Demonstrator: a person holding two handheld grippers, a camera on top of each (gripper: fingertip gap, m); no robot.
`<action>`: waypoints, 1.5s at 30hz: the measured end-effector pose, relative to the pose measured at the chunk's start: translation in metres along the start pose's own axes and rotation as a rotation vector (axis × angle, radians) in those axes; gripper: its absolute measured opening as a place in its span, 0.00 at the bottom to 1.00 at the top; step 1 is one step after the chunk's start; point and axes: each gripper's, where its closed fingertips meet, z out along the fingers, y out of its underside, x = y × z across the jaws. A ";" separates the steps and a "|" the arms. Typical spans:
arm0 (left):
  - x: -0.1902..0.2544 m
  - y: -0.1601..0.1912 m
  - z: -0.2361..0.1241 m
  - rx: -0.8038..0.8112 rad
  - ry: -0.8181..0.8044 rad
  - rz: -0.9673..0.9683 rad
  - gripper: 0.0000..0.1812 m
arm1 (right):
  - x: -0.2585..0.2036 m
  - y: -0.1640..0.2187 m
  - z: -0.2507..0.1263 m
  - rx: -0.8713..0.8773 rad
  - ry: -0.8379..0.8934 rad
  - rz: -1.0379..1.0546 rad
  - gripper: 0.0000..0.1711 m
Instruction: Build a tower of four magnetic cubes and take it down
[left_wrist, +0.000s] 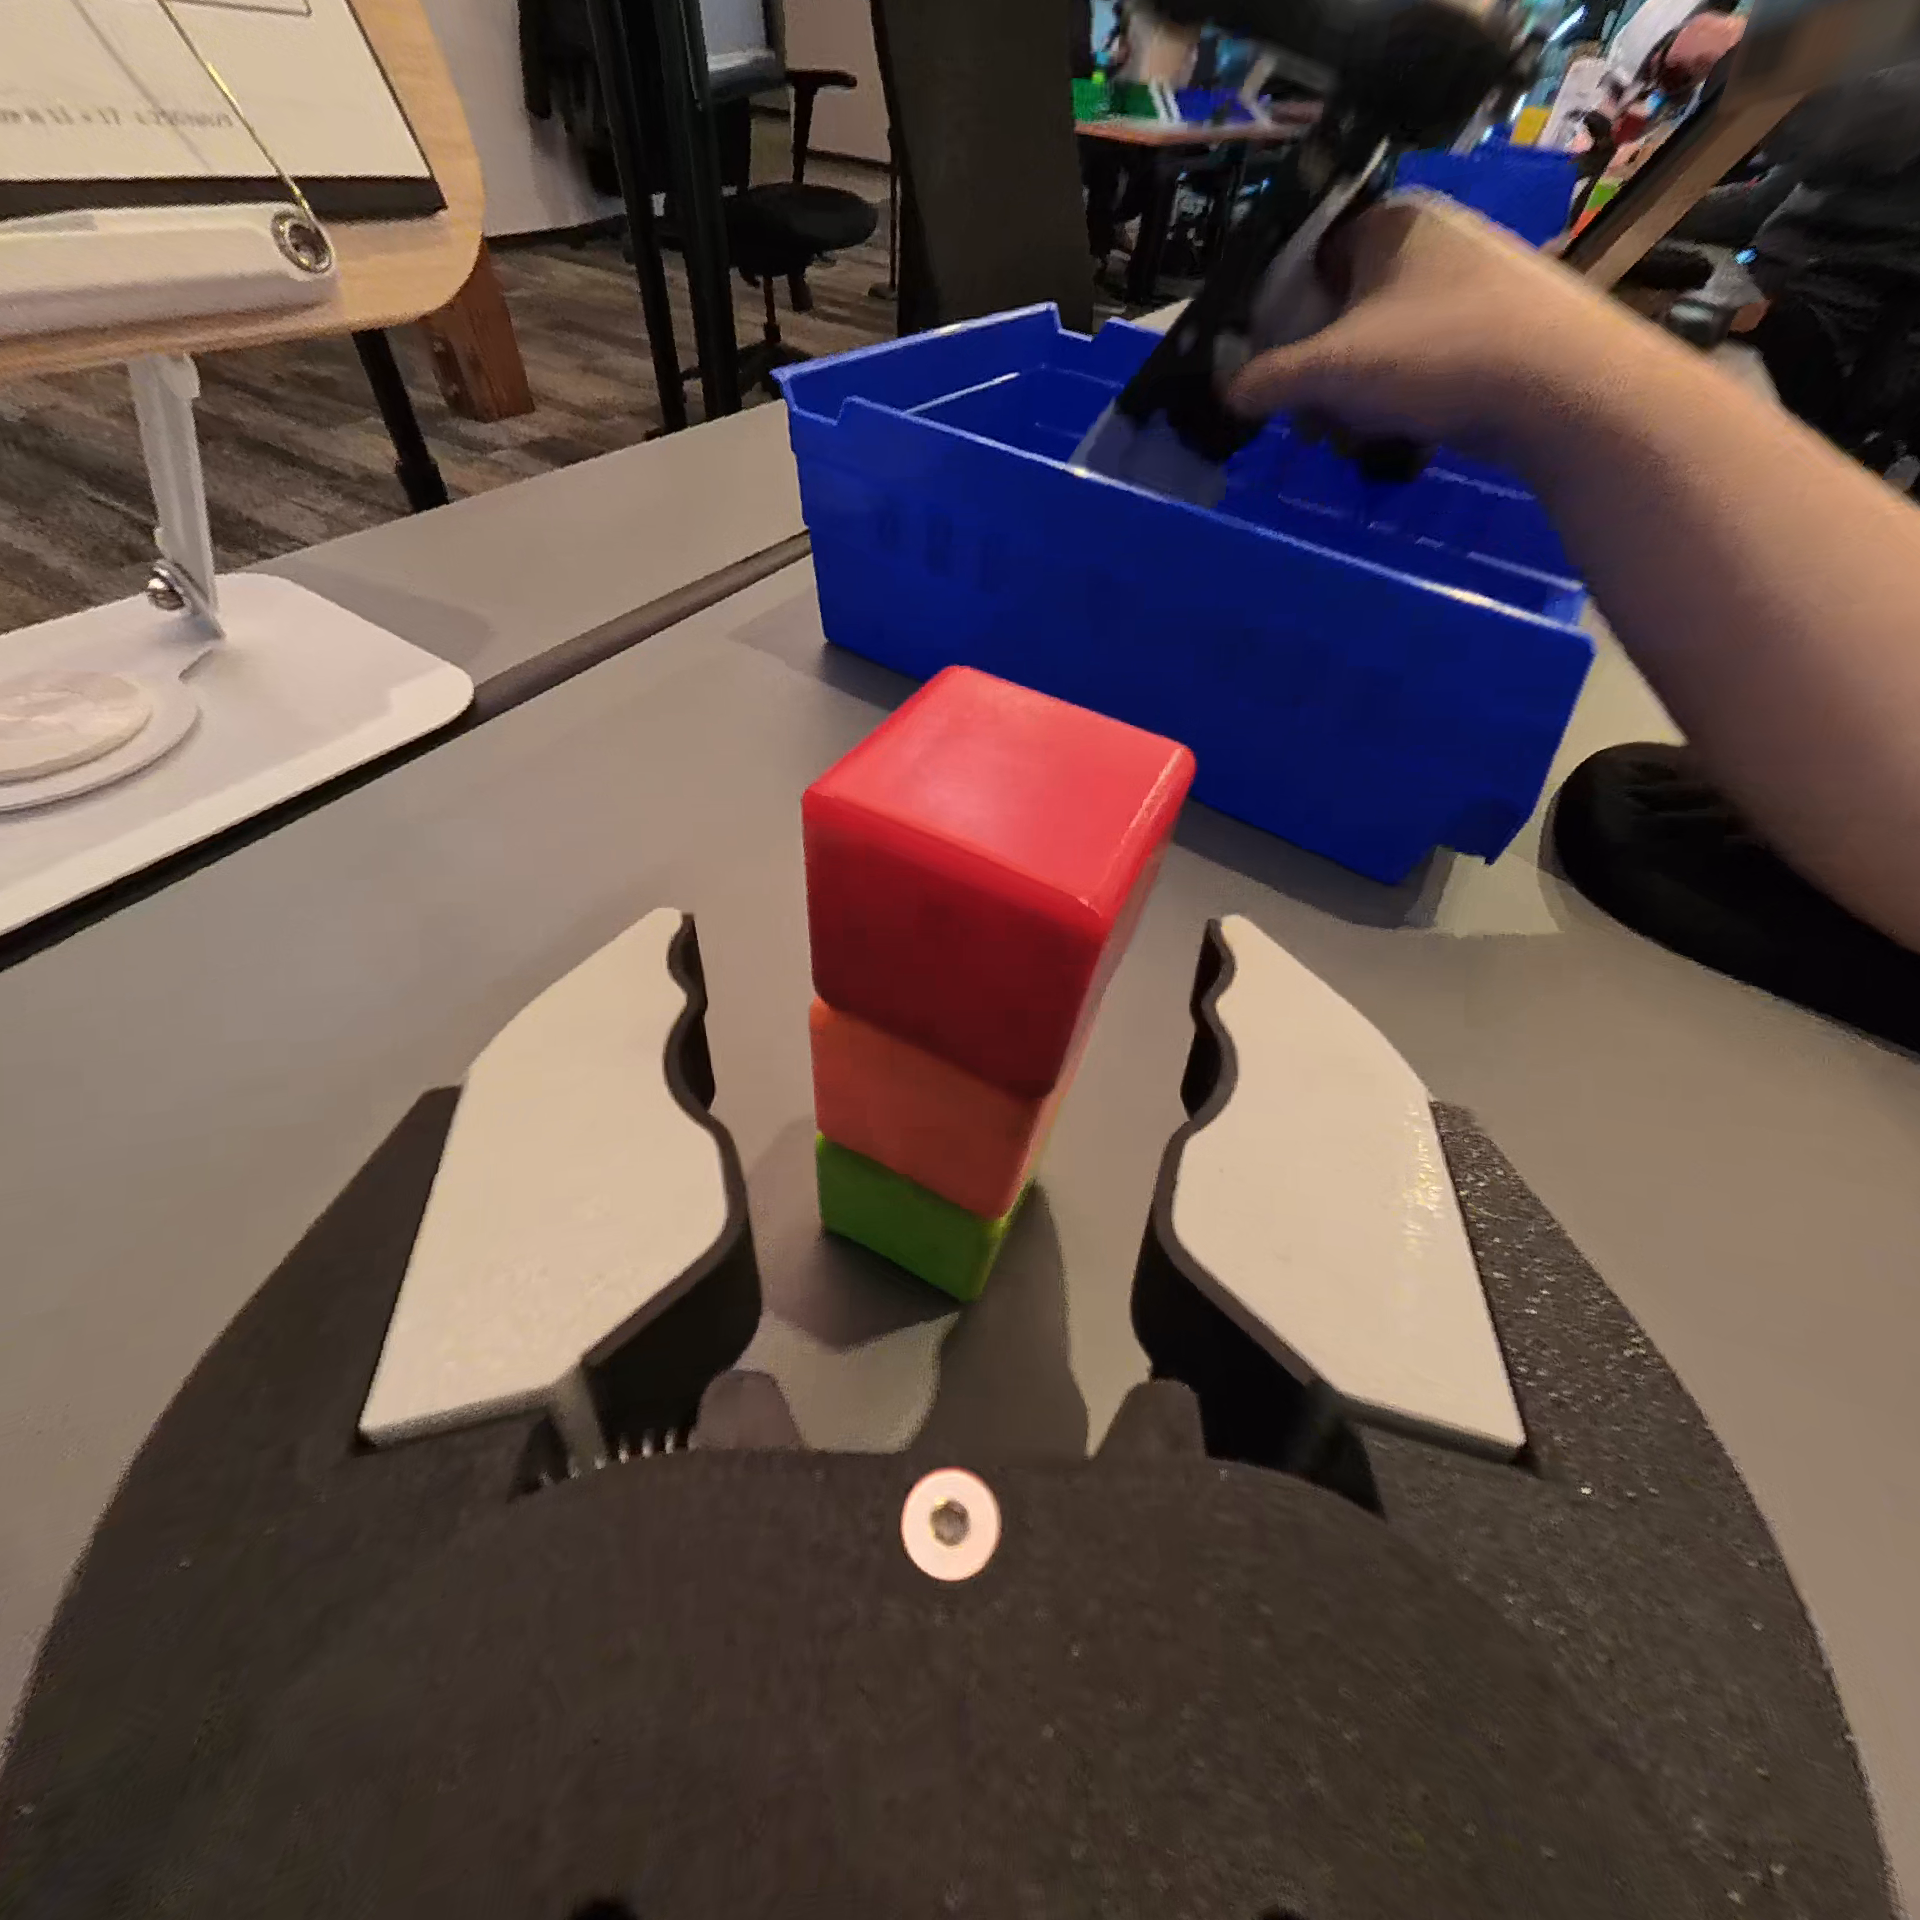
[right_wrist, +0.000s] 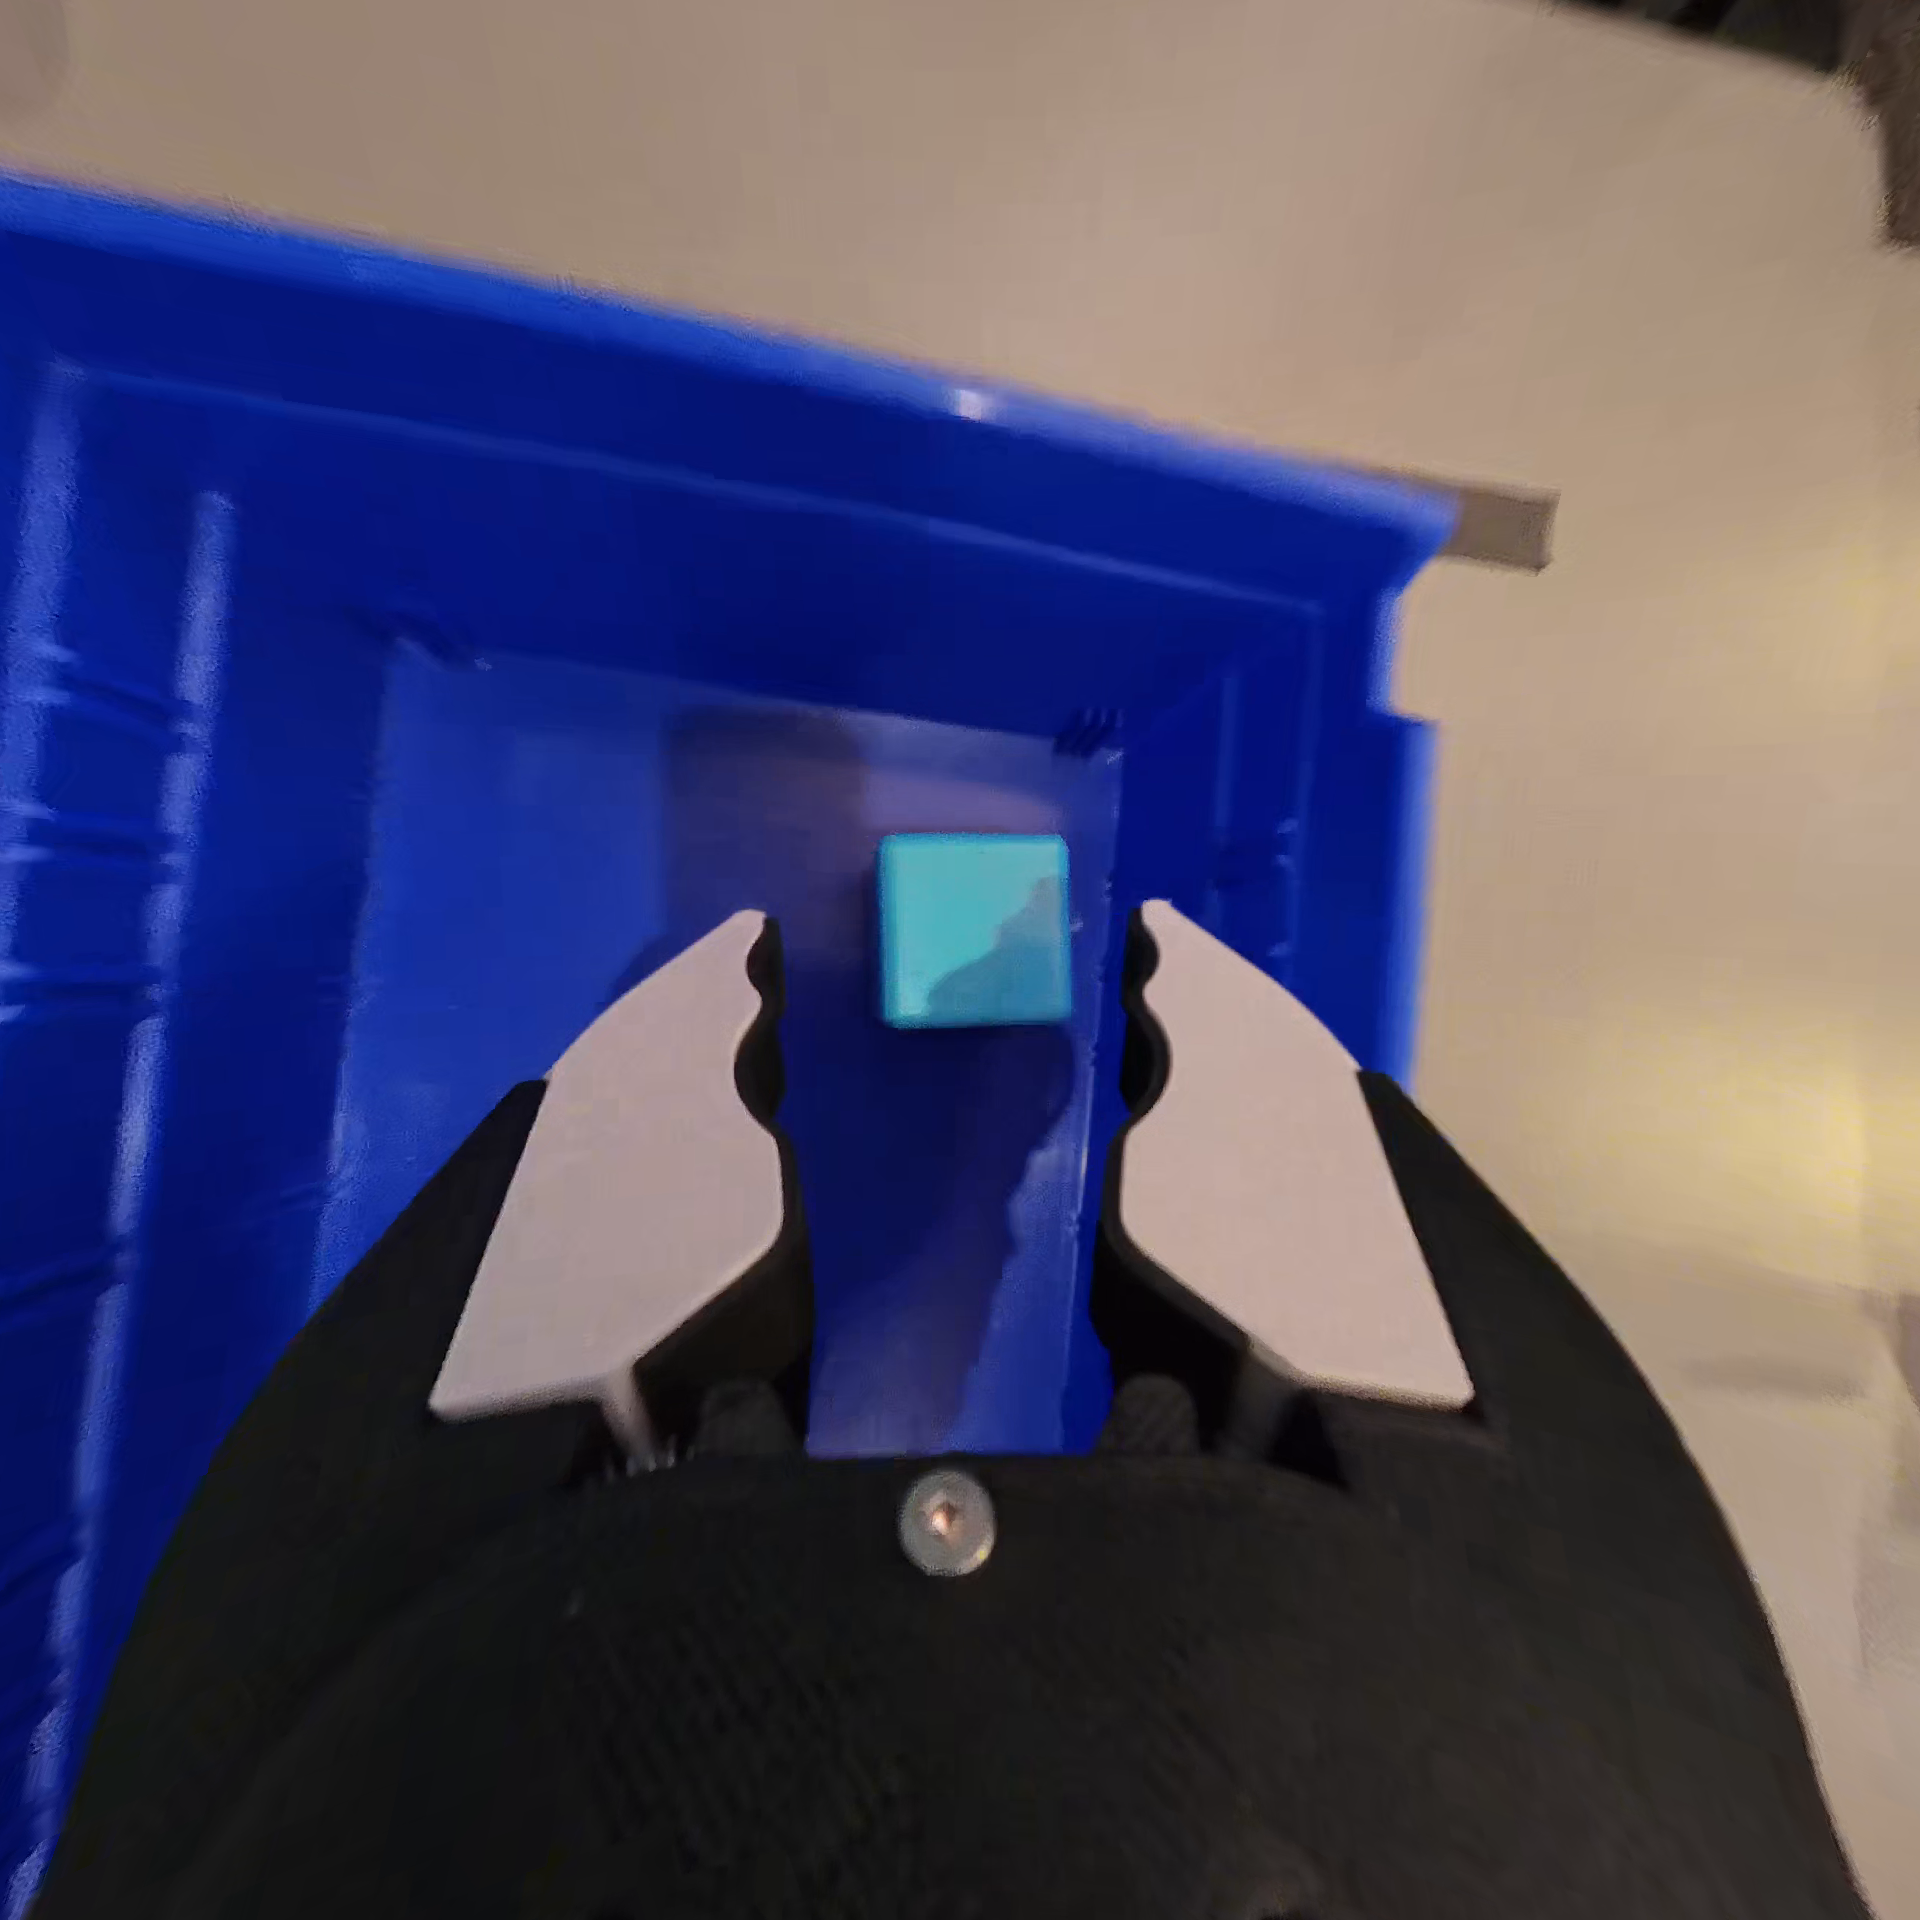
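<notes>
A tower of three cubes stands on the grey table in the left wrist view: a red cube (left_wrist: 977, 873) on top, an orange cube (left_wrist: 920, 1112) in the middle, a green cube (left_wrist: 904, 1216) at the bottom. My left gripper (left_wrist: 948, 935) is open, with its fingers on either side of the tower and apart from it. In the right wrist view, my right gripper (right_wrist: 951, 925) is open above a cyan cube (right_wrist: 971, 930) that lies on the floor of the blue bin (right_wrist: 520, 582). The right gripper also shows in the left wrist view (left_wrist: 1195, 416), held by a hand over the bin.
The blue bin (left_wrist: 1195, 623) stands behind the tower on the table. A white stand base (left_wrist: 239, 707) sits at the left, under a wooden board. A black round object (left_wrist: 1683, 862) lies at the right under the person's arm. Chairs and tables stand in the background. My right fingertips sit around 35 cm from my left ones. The right gripper is farther from the white stand base (left_wrist: 239, 707), some 35 cm, than the left, some 30 cm.
</notes>
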 end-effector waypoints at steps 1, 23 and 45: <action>0.000 0.002 0.000 -0.010 -0.007 0.015 0.49 | 0.000 -0.009 -0.014 0.043 0.002 -0.003 0.38; -0.001 0.027 0.007 -0.093 -0.005 0.078 0.32 | -0.330 0.021 -0.150 0.344 -1.010 -0.866 0.40; 0.001 0.028 0.008 -0.100 0.022 0.076 0.32 | -0.292 -0.018 -0.180 0.432 -1.067 -0.614 0.30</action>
